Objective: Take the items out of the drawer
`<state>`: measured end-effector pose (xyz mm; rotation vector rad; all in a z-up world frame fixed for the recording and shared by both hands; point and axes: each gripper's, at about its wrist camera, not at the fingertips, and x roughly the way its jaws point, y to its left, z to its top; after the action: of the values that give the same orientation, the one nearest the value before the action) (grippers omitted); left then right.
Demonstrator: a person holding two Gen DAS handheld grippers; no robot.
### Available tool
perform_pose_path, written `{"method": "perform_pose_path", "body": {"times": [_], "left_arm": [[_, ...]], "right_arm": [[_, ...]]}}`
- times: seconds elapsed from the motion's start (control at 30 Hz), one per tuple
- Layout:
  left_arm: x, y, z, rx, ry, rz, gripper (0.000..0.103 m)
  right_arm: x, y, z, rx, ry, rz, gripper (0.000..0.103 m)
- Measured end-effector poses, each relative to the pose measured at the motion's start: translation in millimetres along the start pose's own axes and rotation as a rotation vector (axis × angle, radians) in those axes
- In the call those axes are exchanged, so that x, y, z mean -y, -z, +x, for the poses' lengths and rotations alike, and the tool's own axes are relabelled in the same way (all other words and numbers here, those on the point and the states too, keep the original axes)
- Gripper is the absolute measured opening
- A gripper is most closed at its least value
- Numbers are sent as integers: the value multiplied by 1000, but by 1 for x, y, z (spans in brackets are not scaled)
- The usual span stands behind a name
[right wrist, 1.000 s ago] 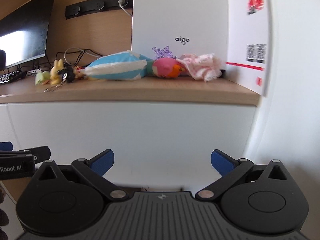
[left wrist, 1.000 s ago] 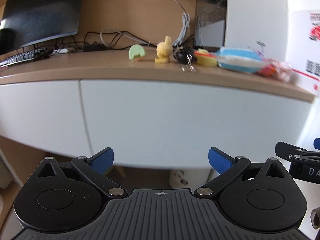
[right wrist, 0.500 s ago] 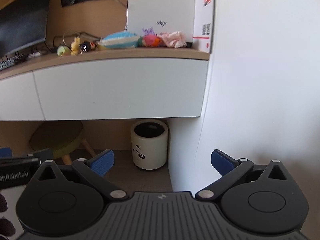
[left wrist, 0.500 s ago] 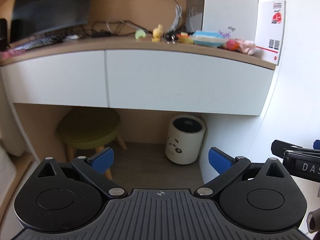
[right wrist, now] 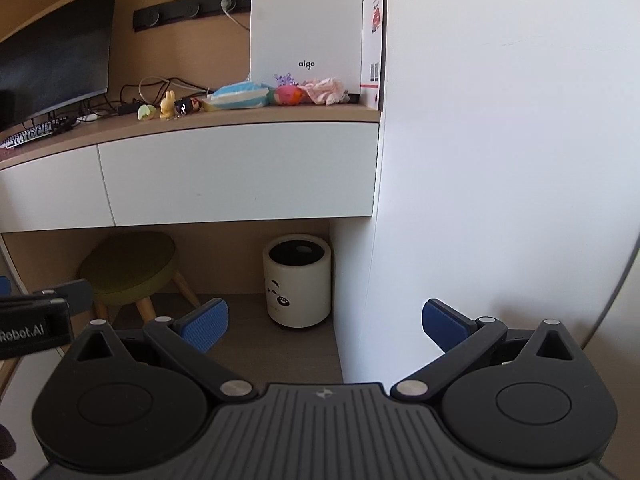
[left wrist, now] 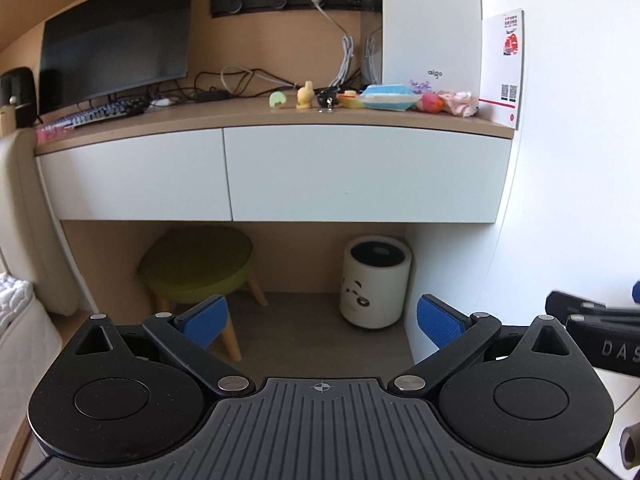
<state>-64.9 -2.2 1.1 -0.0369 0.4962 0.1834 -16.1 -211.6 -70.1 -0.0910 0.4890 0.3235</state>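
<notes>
Now farther from drawer [left wrist: 360,172].

This is a bedroom study corner in a home. A wall-mounted wooden surface [left wrist: 256,118] with white drawers [left wrist: 360,172] carries a monitor [left wrist: 116,56], keyboard [left wrist: 100,112] and small toys [left wrist: 306,96]. A green stool [left wrist: 196,264] and panda-faced bin [left wrist: 376,280] sit underneath, and a mattress edge [left wrist: 16,320] shows at left.
</notes>
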Motion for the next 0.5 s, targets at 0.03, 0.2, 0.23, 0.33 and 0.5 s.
{"method": "perform_pose_path", "body": {"times": [0.03,0.2,0.23,0.33,0.5], "left_arm": [[1,0,-1,-1,1,3,103],[1,2,-8,0,-2,3,103],[0,2,-8,2,-3,1,103],[0,2,-10,10,-1,2,103],[1,5,-10,6,2,1,103]], "right_arm": [[0,-1,-3,6,-2,-2,103],[-3,0,-11,10,-12,-10,103],[-3,0,-12,9,-11,-12,103],[-3,2,-14,5,-10,-12,103],[-4,1,-14,5,-10,-15,103]]}}
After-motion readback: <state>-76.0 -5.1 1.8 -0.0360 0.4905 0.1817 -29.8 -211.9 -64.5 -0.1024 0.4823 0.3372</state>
